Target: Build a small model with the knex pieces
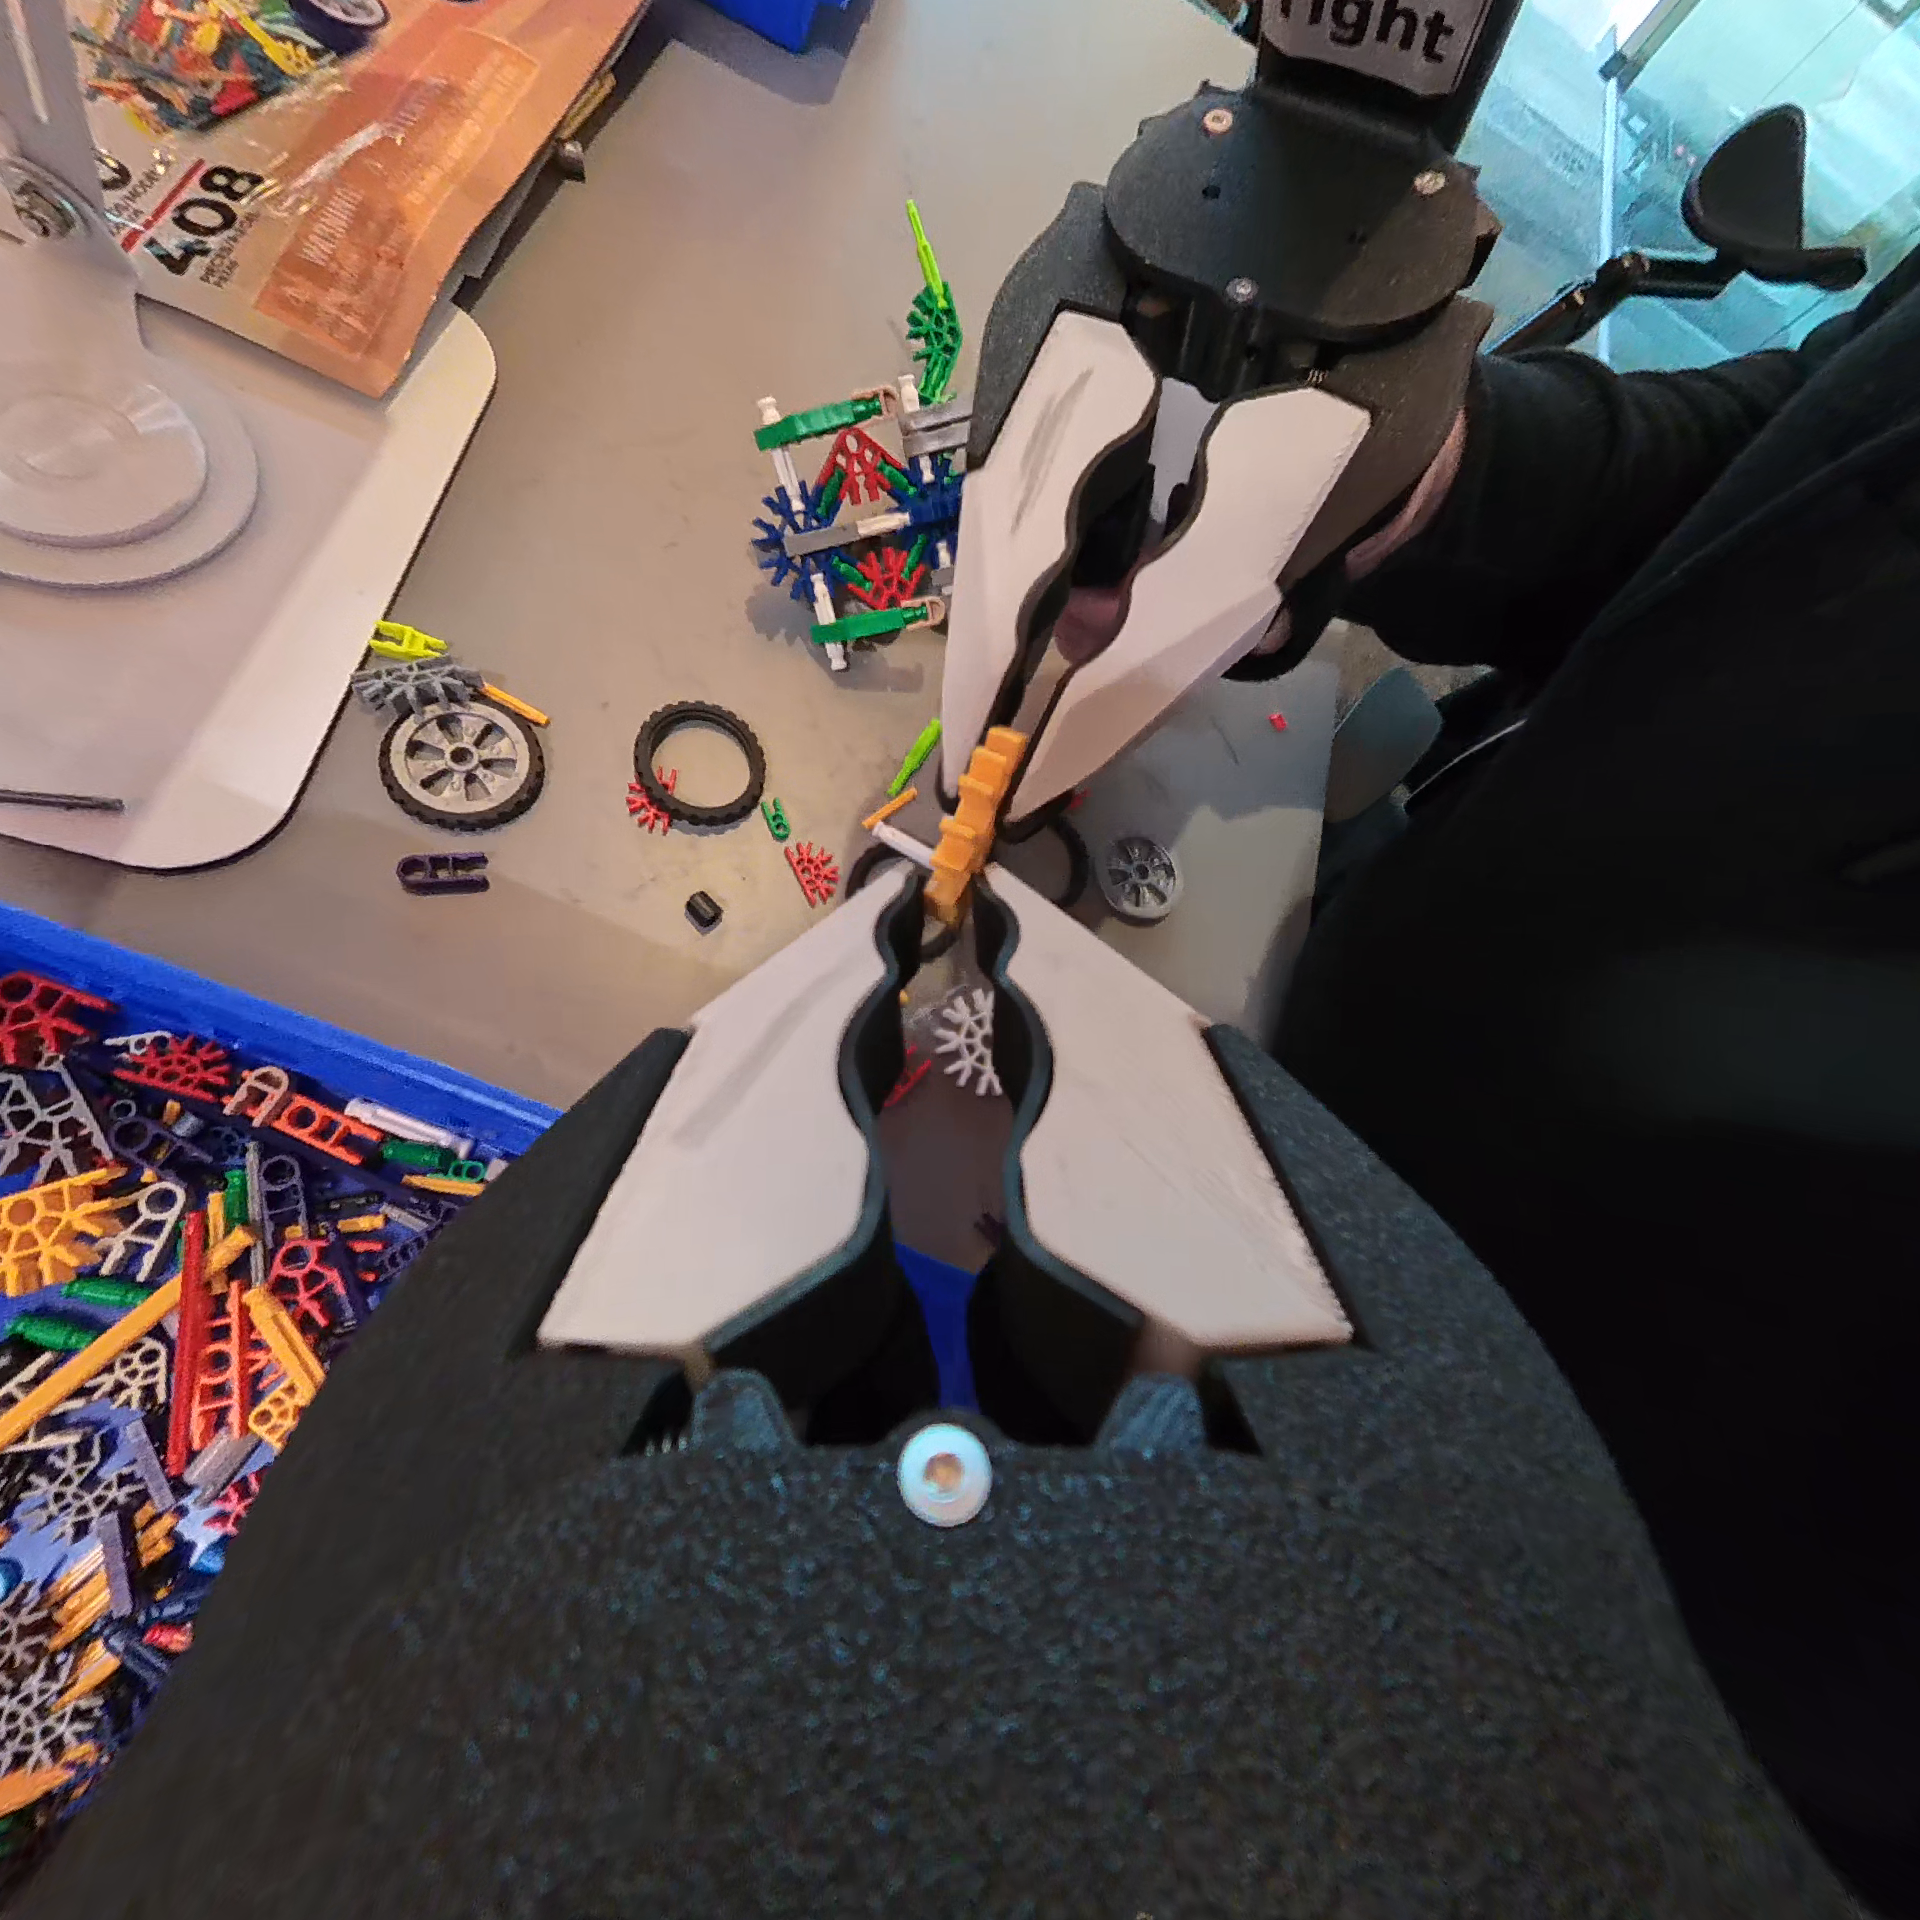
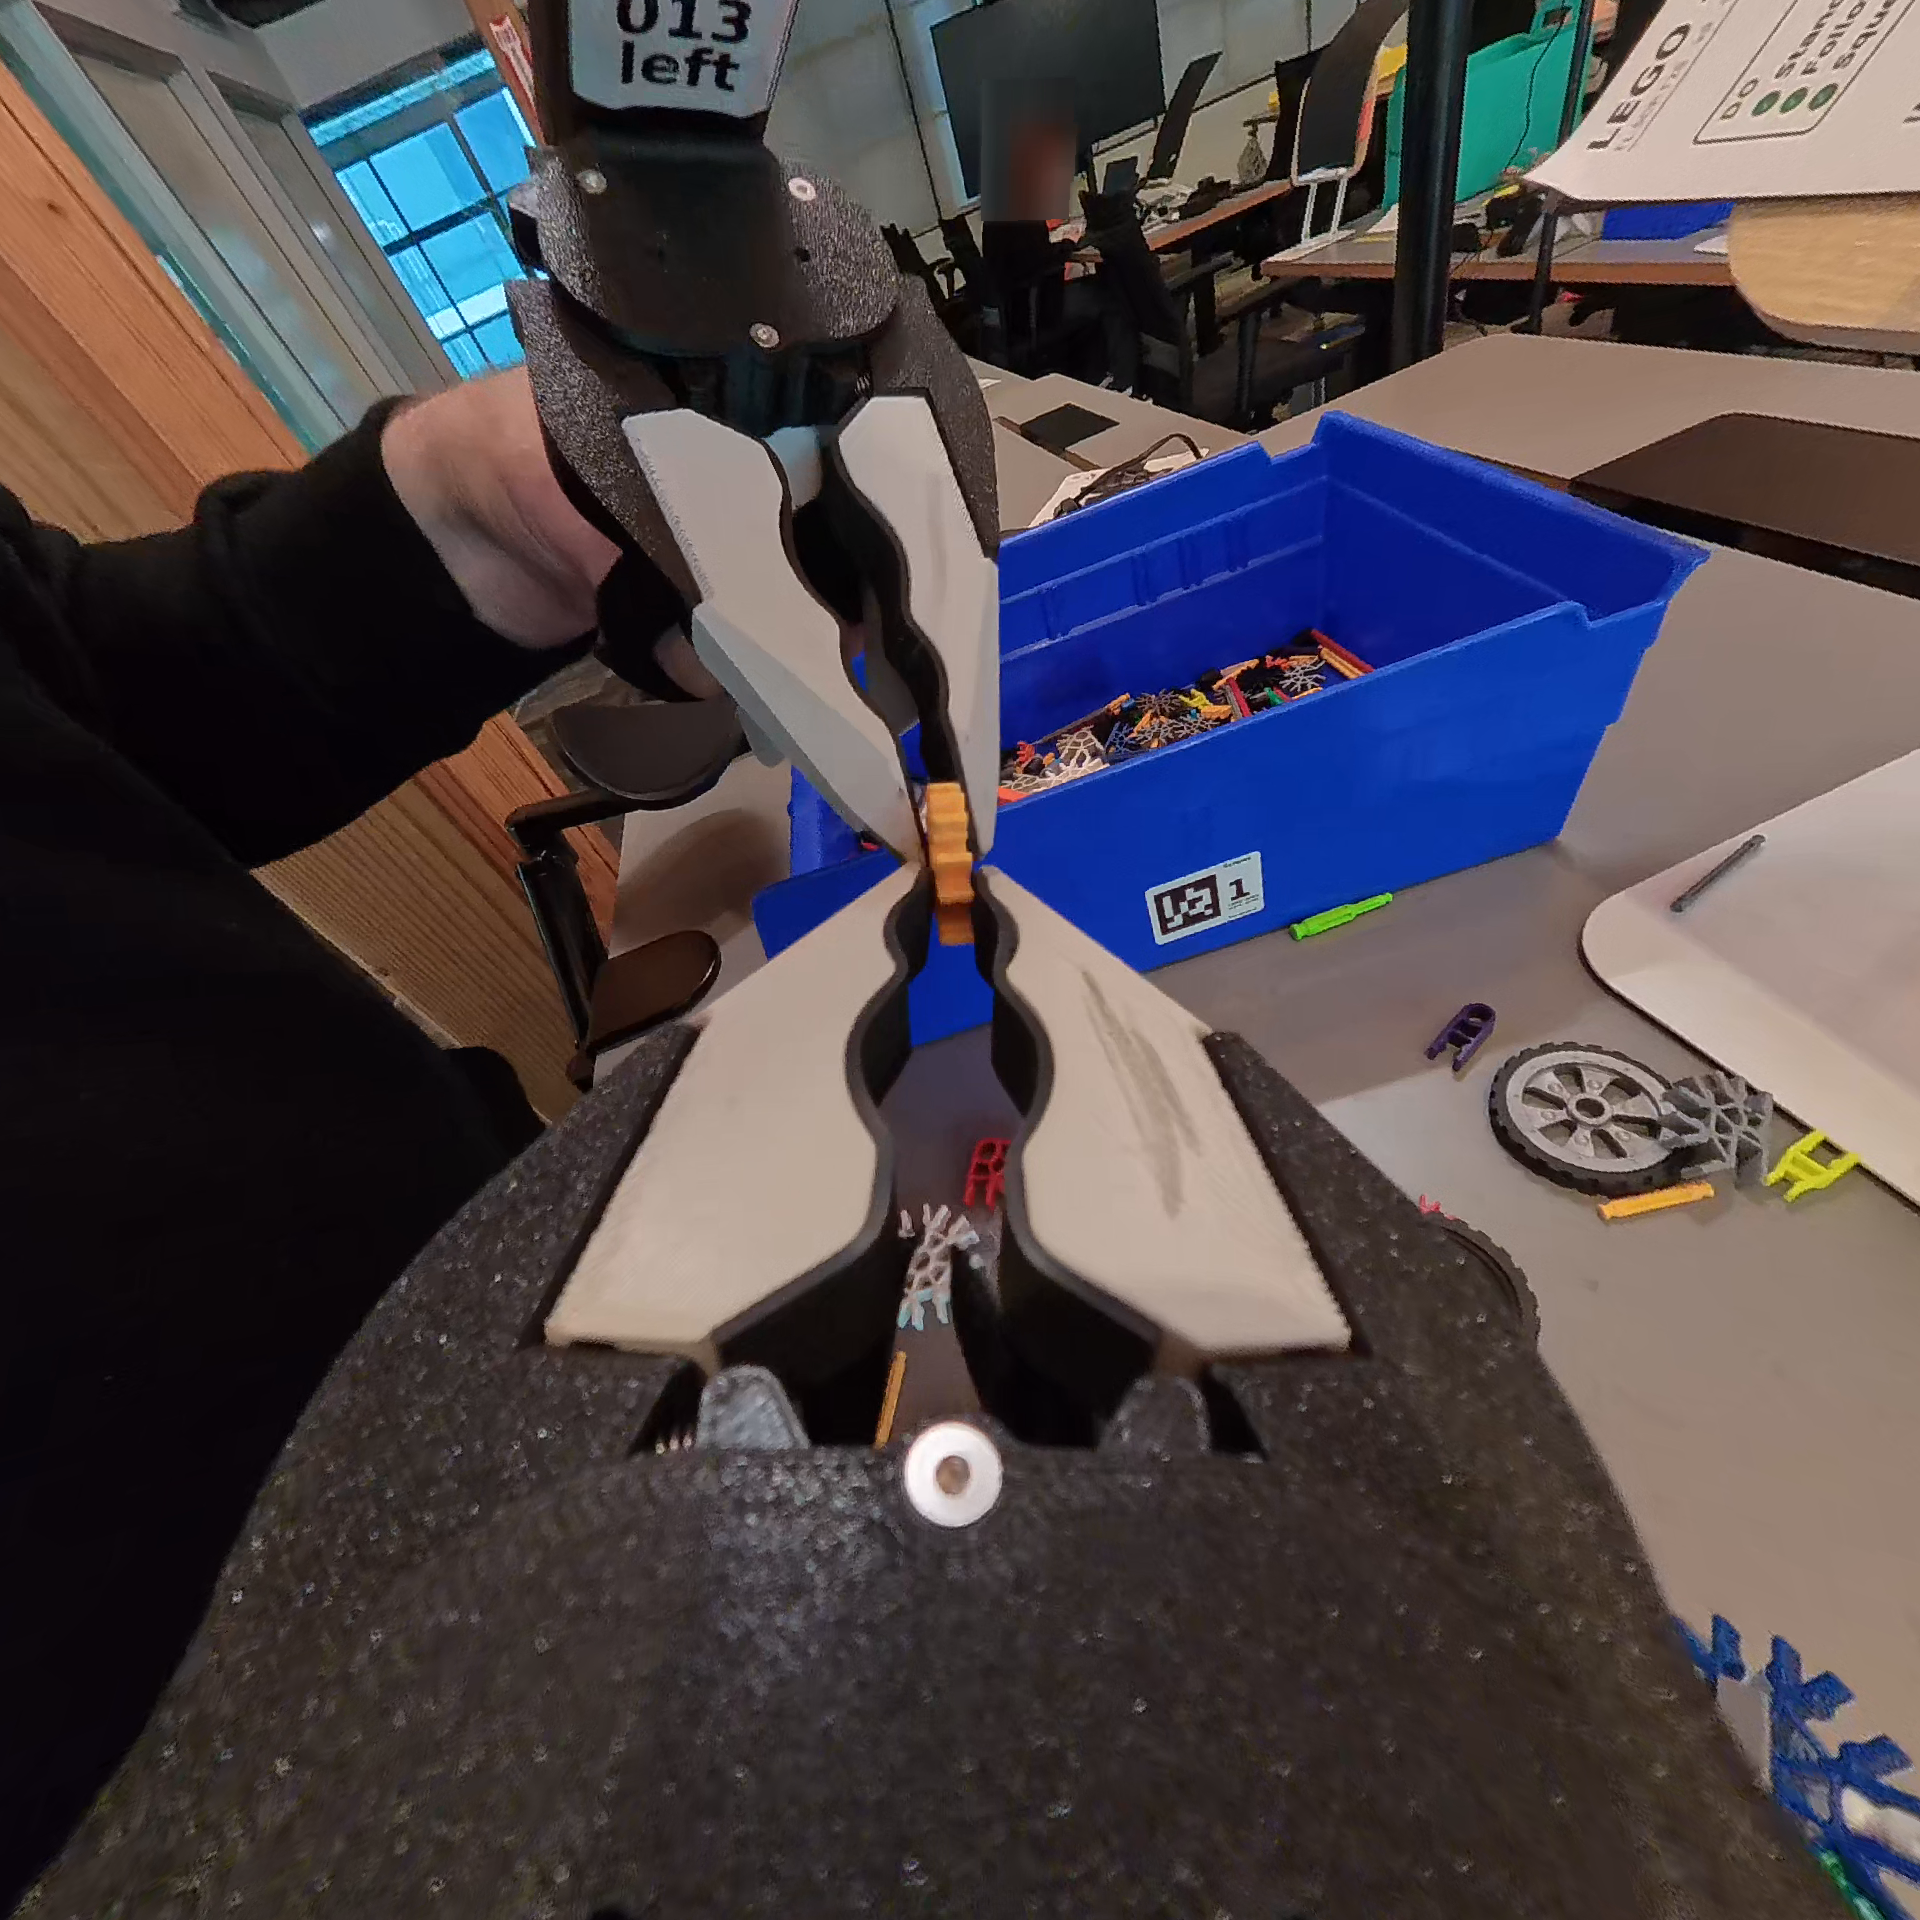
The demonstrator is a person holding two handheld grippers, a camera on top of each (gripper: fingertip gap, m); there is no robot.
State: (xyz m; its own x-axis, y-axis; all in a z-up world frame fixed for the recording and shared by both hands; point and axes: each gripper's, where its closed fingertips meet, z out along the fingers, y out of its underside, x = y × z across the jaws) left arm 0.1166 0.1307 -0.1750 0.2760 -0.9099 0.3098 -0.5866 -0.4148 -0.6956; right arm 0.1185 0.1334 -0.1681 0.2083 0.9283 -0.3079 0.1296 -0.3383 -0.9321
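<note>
Orange toothed piece (image 1: 971, 826) pinched from both ends, lifted clear of the tabletop (image 1: 623, 436).

Left gripper (image 1: 951, 883) clenched on the lower end, right gripper (image 1: 982, 774) clenched on the upper end, tips nearly touching, apparently to steady the small part between two grips. Below, loose on the grey surface: a black tyre ring (image 1: 699, 765), a spoked grey wheel (image 1: 462, 756) beside the white board's (image 1: 260, 727) rounded corner, and a multicoloured rod-and-connector build (image 1: 862, 520) toward the far edge. Blue bin (image 2: 1351, 810) of mixed pieces parked at the left-hand edge, within easy reach.
</note>
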